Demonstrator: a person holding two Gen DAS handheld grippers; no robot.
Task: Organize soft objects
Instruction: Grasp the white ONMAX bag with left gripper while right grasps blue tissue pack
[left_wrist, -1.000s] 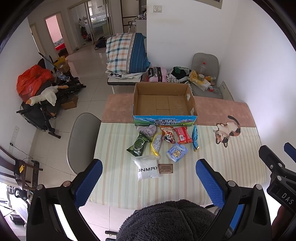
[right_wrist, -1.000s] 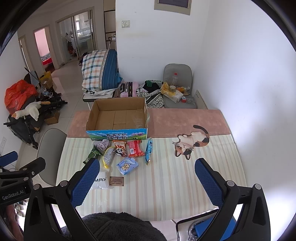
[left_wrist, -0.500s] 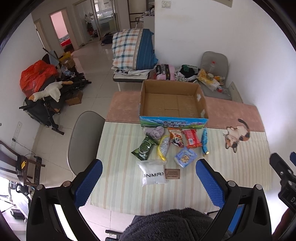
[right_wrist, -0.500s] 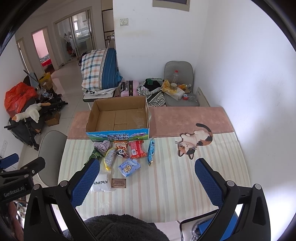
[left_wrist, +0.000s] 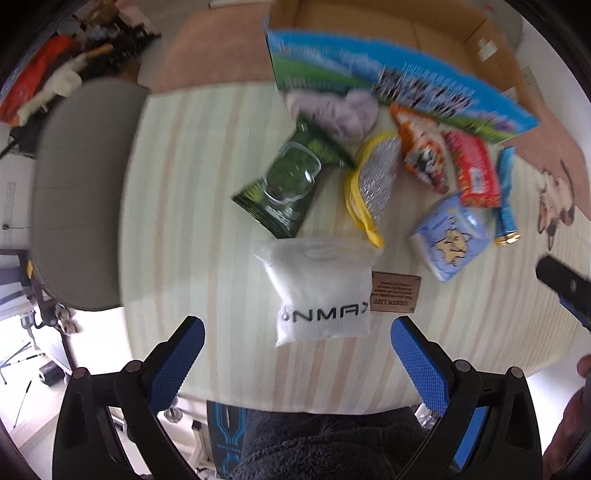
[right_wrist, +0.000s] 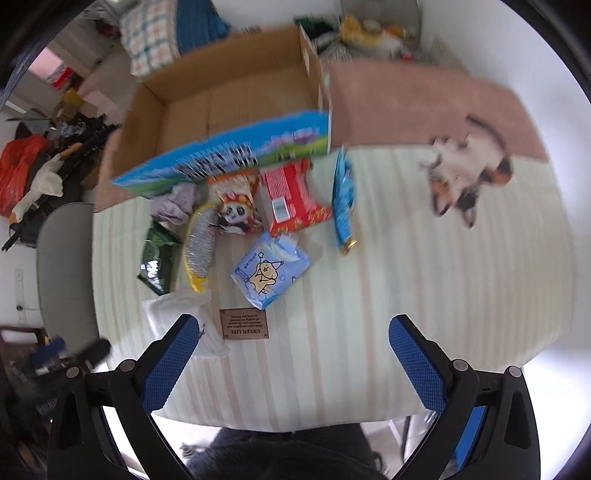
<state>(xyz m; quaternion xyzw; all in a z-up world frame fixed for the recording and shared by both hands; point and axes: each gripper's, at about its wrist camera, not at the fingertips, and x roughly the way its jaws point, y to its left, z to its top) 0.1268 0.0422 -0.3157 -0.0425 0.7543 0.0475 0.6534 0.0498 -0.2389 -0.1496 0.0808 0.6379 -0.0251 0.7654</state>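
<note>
Several soft packets lie on the striped table in front of an open cardboard box. Nearest is a white pouch, with a green packet, a yellow-rimmed silver pad, a grey cloth, a panda snack bag, a red packet, a light blue tissue pack and a thin blue packet. My left gripper is open just short of the white pouch. My right gripper is open above the table's near part.
A small brown card lies beside the white pouch. A cat-shaped mat lies at the right. A grey chair stands at the table's left edge. Clutter covers the floor at far left.
Both grippers have dropped and moved forward toward the table, so the packets and the box look much larger. Nothing on the table has moved.
</note>
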